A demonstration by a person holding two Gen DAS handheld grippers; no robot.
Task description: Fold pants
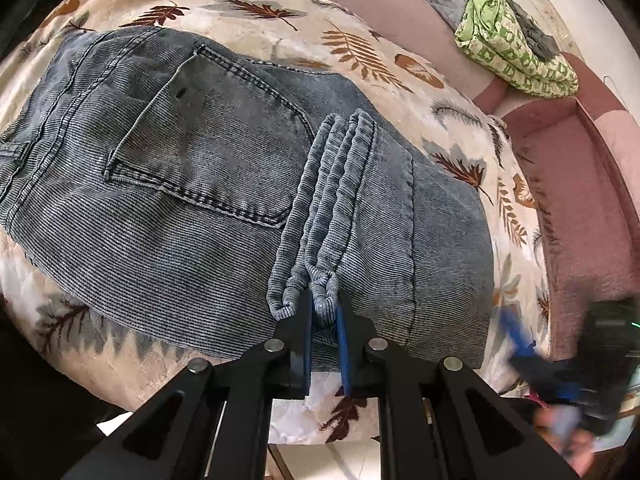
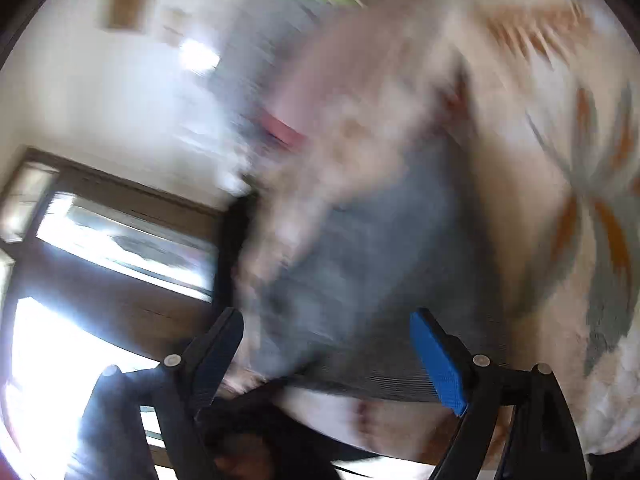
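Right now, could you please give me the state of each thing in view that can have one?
pants: folded, lying flat on the blanket, back pocket up
hem cuffs: stacked on top of the pants, end pinched by the left gripper
left gripper: shut on the hem cuffs
right gripper: open, holding nothing, view blurred
blanket: spread out under the pants
green cloth: bunched up on the sofa

The blue-grey corduroy pants [image 1: 192, 184] lie folded on the leaf-print blanket [image 1: 400, 60]. Back pocket up. Their hems rest doubled back across the seat, toward the blanket's near edge.
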